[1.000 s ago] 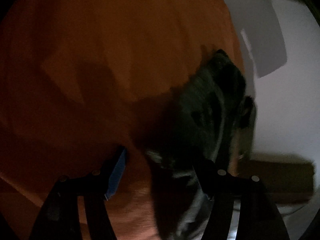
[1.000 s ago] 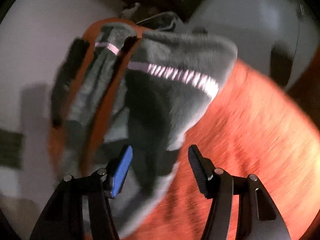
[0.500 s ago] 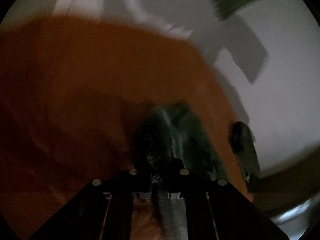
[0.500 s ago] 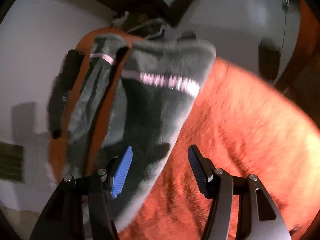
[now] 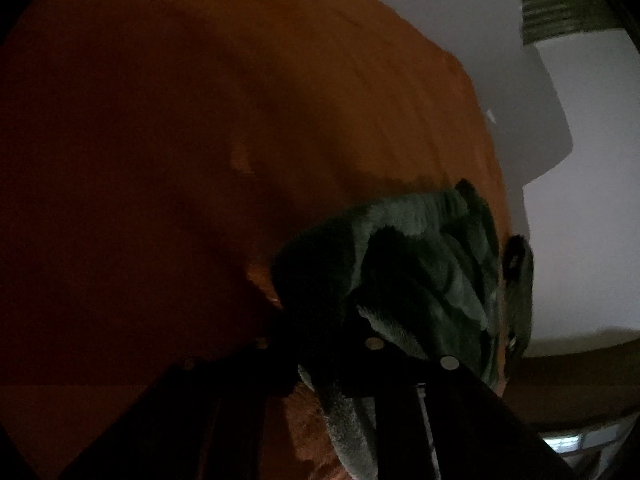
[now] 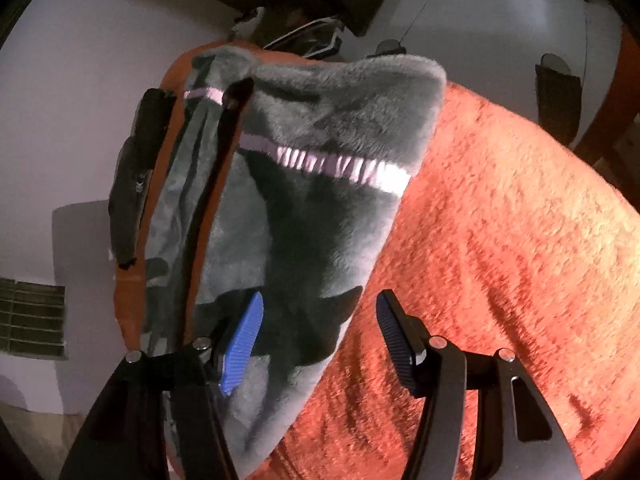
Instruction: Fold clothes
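Left wrist view shows the left tongs (image 5: 320,364) pinched on the grey fleece garment (image 5: 420,264) at the orange blanket's (image 5: 240,120) right edge, their jaws having just eased slightly. Its thin pinch could slip; the right tongs (image 6: 320,332) hang open, empty, over the garment's near end.

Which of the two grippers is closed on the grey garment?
The left gripper: its jaws, just closing, pinch the grey garment. The right gripper stands open, pads apart.

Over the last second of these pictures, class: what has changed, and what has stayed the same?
The left gripper, open a second ago, has closed on the grey garment and bunched it up over the orange blanket; its jaws have just eased slightly. The right gripper stays open above the garment's edge, holding nothing.
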A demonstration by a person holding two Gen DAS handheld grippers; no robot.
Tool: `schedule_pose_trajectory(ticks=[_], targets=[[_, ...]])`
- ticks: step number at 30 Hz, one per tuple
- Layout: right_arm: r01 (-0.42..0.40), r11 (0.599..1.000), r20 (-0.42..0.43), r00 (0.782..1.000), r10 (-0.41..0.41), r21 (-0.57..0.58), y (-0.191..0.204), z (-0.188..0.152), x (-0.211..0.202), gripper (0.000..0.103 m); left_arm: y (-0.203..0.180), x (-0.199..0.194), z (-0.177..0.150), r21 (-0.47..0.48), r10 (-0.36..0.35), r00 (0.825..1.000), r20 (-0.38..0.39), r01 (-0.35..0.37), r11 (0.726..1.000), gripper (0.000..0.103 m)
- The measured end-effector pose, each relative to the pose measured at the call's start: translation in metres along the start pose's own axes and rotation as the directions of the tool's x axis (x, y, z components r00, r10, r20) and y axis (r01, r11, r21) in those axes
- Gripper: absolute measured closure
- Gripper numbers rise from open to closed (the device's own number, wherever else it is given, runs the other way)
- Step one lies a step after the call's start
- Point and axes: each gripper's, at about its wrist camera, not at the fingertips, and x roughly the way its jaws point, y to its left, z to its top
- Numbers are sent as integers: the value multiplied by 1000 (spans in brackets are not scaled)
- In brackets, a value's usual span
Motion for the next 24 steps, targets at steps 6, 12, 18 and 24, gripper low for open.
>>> schedule_pose_trajectory(ticks=[6,12,18,24], targets=[[43,999,74,996,-44,8,-8,11,-6,44,6,5,16,-43,6,999,-31,-7,999,81],[-9,998,92,996,14,-55,-18,37,17,45,-13,16,5,-23,16,1000,-13,-16,1000,84],[81,993,271,957,-101,85,-8,42,-20,95,-24,-25,10,19,3,997,75,-5,1000,95],[183,973,249,945,-213,138,-10,8,-66,95,-35,-94,17,125,-29,987,157,9,992,95]])
